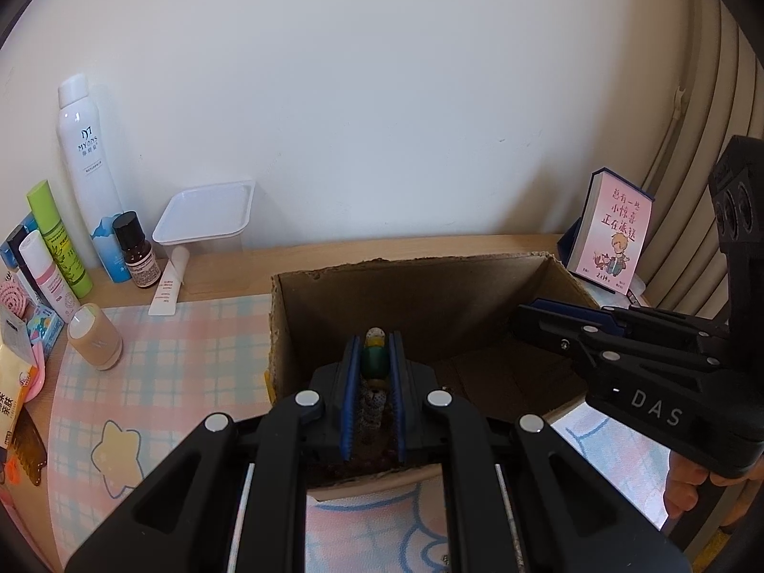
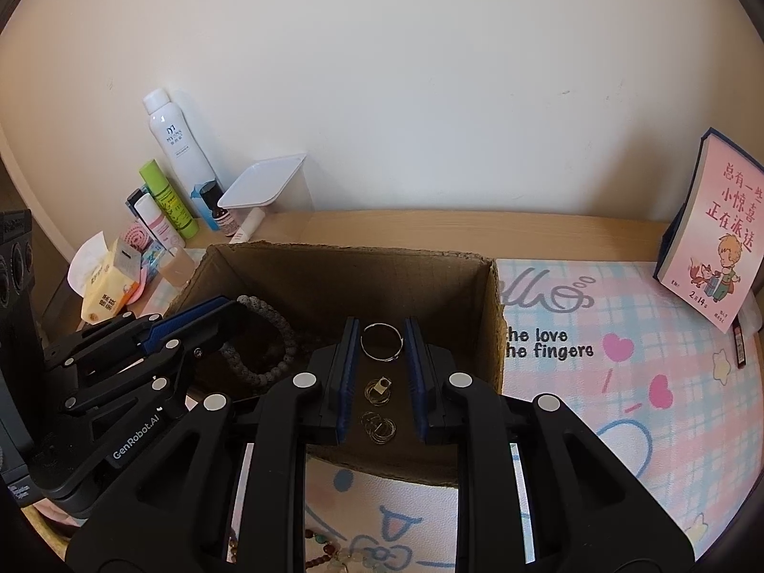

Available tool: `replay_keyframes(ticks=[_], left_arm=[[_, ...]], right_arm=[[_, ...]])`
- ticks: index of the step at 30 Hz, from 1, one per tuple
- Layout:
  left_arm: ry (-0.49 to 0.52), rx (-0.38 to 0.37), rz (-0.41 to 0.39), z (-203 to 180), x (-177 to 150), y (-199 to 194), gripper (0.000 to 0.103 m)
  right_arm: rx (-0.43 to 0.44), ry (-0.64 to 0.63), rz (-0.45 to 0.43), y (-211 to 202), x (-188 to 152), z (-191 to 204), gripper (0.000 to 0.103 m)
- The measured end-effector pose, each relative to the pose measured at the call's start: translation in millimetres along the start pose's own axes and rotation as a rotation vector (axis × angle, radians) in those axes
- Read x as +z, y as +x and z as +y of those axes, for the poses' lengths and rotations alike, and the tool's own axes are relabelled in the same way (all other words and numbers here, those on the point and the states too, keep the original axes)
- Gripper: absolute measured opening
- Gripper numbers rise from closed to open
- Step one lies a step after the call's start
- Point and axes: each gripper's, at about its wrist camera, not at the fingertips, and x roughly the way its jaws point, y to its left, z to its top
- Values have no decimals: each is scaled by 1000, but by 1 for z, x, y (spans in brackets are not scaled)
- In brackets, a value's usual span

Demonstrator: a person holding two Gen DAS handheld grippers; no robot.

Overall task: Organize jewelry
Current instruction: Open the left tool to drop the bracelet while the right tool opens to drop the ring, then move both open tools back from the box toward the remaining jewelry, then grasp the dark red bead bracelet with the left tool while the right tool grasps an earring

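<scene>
Task looks partly done. Inside the cardboard box [image 2: 482, 315] there is already jewelry: a large silver ring [image 2: 381, 342], two small ring clusters [image 2: 378, 389] below it on the box floor, and a grey beaded bracelet [image 2: 267, 334] toward the left side. Still left: a beaded strand [image 2: 329, 556] with brown and pale beads lies outside the box on the pastel mat [image 2: 620, 382], at the bottom edge of the right wrist view, partly hidden by the tool body.

Left tool [image 1: 375, 358]: fingers pressed nearly together, pinching a beaded piece [image 1: 373, 363]. Green bead, pale bead at the tip and speckled beads lower down show between the blue pads. It is held over the box interior. From the right wrist view the grey bracelet sits right at this tool's tip; probably the same piece or touching it, can't tell for sure at this angle.

Right tool [image 2: 381, 334]: fingers spread, holding nothing. It hangs above the box with the silver ring framed between the pads, apart from them as far as visible.

Clutter on the counter [image 1: 229, 258] behind: spray can [image 1: 86, 167], small bottles, white tray [image 1: 205, 210], pink book [image 2: 711, 229]. Not part of the sort.
</scene>
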Motion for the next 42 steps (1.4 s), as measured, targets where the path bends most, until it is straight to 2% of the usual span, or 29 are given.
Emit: replay_keyframes(ticks=[3, 6, 14, 16, 24, 28, 32, 38, 42], left_arm=[[5, 4, -12, 1, 0, -2, 13], [16, 16, -29, 0, 1, -6, 20], [24, -21, -57, 0, 2, -26, 24], [38, -39, -67, -2, 0, -35, 27], [161, -94, -85, -24, -20, -81, 29], [219, -162, -54, -33, -34, -97, 29], [328, -137, -48, -46, -51, -105, 31], [416, -150, 58, -54, -75, -87, 31], [445, -160, 132, -54, -86, -72, 31]], right_arm=[[15, 8, -10, -3, -1, -3, 19], [36, 25, -21, -7, 0, -6, 28], [57, 14, -44, -23, -3, -3, 32], [73, 11, -52, -31, -6, -3, 32], [141, -86, -83, -75, -29, 5, 32], [138, -165, -78, -90, -49, 10, 32], [137, -224, -32, -92, -65, 9, 32], [177, -232, 24, -89, -79, 1, 31], [208, -243, 95, -76, -90, -2, 31]])
